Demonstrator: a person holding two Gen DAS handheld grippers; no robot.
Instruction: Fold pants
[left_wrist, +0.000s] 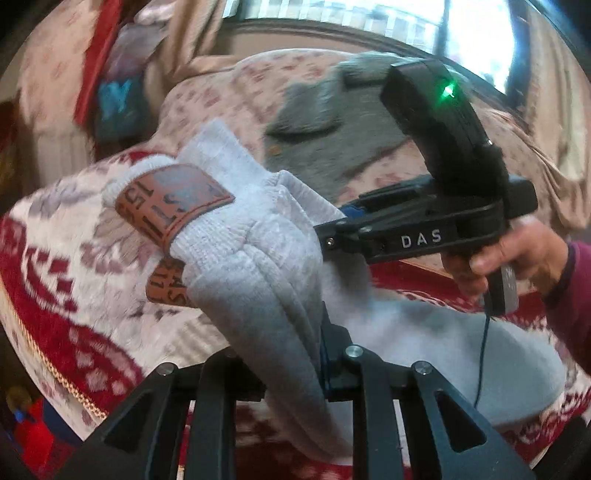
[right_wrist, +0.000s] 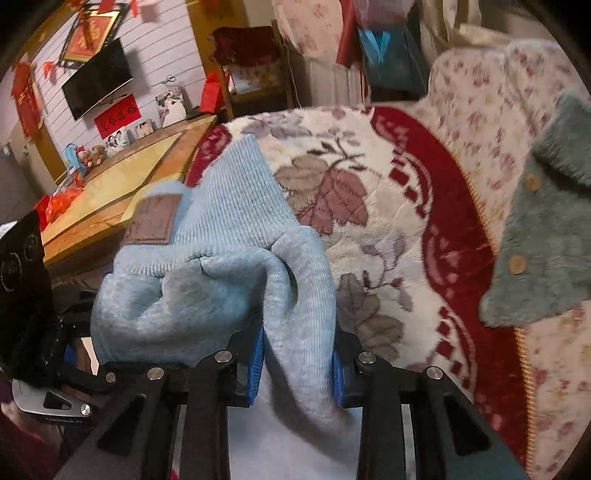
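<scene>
A lived-in home: a wall-mounted television (right_wrist: 96, 78), red festive wall decorations (right_wrist: 90, 37), framed photos (right_wrist: 119, 138), and a floral blanket (right_wrist: 369, 206) over soft furniture.

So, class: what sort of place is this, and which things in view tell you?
Most likely a lived-in home, probably a bedroom or sitting room: a flowered blanket spread over a soft surface, a wall-mounted television, and family photos on a wooden cabinet.
</scene>
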